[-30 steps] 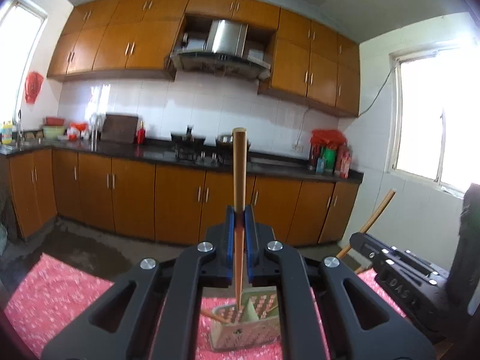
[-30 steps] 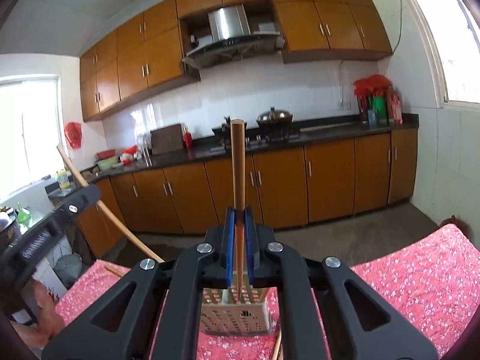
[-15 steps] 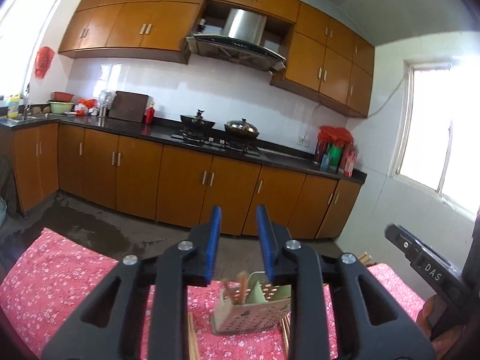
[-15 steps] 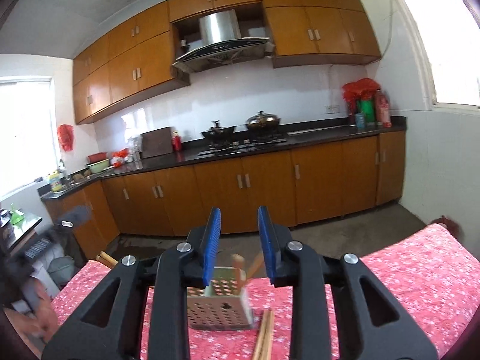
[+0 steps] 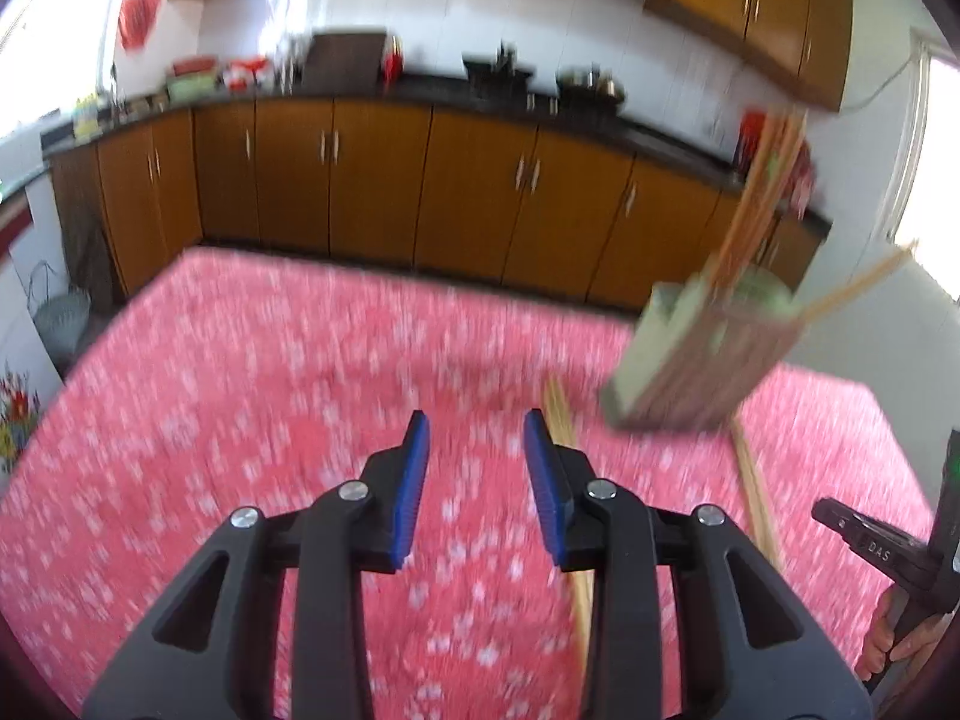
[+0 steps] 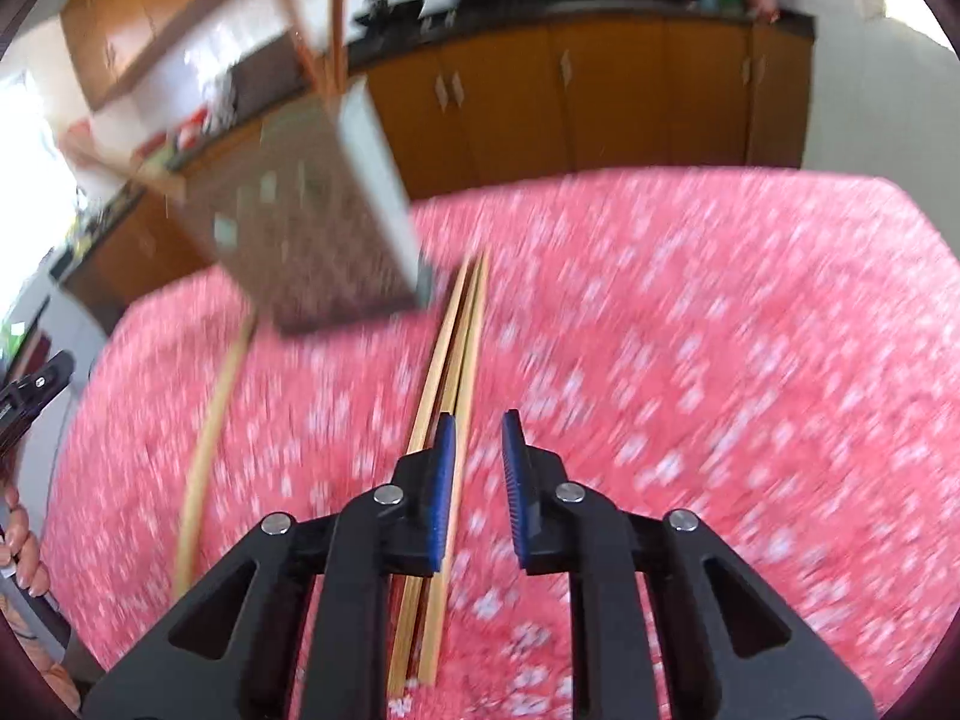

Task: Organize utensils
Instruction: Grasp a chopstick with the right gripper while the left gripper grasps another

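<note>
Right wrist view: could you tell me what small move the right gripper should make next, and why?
Probably ease the open right gripper slightly left and down, so its fingers straddle the pair of pale wooden chopsticks lying on the pink floral tablecloth. They lie just left of its gap, outside the perforated grey utensil holder, which already holds chopsticks.

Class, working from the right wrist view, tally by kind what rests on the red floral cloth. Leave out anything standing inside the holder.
Loose chopsticks: 3 (two side by side, one apart)
Utensil holder: 1
Total: 4
The chopsticks standing in the holder are too blurred to count.
</note>
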`<state>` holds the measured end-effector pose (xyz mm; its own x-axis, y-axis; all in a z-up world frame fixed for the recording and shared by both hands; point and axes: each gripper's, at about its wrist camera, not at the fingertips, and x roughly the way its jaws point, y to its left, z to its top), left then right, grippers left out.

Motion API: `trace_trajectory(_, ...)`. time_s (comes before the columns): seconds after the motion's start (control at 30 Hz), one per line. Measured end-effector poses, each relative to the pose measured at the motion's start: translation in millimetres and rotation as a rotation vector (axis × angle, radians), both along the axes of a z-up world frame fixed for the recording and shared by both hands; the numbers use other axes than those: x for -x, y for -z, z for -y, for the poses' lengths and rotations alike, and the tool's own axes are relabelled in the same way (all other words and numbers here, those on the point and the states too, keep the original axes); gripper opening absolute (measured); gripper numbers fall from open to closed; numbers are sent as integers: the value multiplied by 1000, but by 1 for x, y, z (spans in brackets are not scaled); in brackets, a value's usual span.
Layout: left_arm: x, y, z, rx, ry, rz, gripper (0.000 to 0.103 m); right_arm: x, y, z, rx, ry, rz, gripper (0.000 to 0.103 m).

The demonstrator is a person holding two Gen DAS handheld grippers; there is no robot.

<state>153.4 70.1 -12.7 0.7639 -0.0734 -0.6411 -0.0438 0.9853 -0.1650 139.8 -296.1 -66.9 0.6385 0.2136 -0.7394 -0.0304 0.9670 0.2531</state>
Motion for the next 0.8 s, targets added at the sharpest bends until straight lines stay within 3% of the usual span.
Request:
trace_trajectory(0.2, 5, 44, 15, 4, 70, -103, 32, -6, 23, -20, 48, -44, -63, 10)
trace_trajectory(0.33, 8, 54, 31, 16, 119, -134, 30, -9, 27, -21, 76, -46, -64, 8)
trace_trajectory(0.43, 9, 60, 42, 19, 158, -162, 26, -10, 27, -20, 169, 16, -44, 8)
trace_trajectory(0.53, 10, 69, 50, 38, 187, -193, 22, -13, 27, -5, 132, 87, -56, 8)
trace_trajectory(0.8, 12, 84, 66, -5, 219, -220, 17, -10, 26, -2, 154, 75, -47, 8)
